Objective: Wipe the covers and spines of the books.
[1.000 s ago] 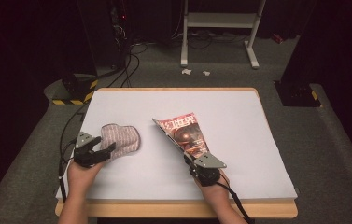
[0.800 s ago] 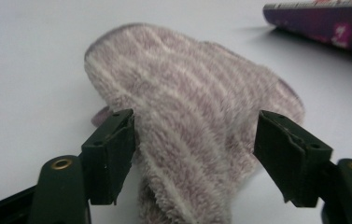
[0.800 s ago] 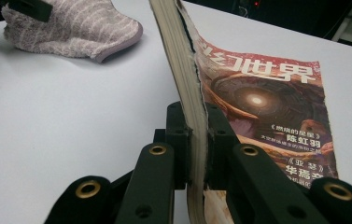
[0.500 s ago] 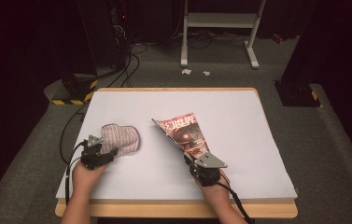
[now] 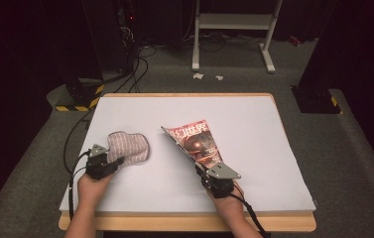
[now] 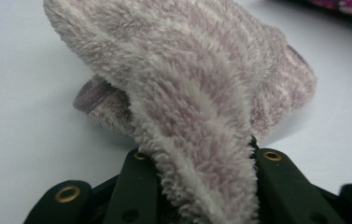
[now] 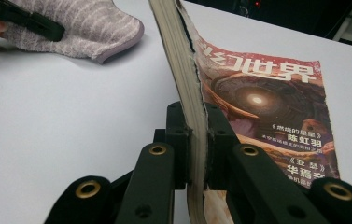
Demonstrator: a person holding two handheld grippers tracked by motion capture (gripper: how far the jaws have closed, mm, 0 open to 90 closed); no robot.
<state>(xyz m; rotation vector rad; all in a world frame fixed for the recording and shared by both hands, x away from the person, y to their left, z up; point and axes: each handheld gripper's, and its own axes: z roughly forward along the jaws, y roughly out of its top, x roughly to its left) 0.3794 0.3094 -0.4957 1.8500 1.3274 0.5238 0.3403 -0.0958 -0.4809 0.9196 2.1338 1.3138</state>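
**Cloth in one hand, magazine in the other**

On your left, your left gripper (image 5: 109,163) has just been closing – now its jaws pinch the near edge of the fuzzy pink-and-white cloth (image 5: 129,147). The rest of the cloth lies on the white table (image 5: 254,119), left of the middle. On your right, your right gripper (image 5: 200,169) is clamped on the spine edge of the magazine (image 5: 197,144). You hold it tipped up – the red cover faces right, and its far end points toward the middle of the table.
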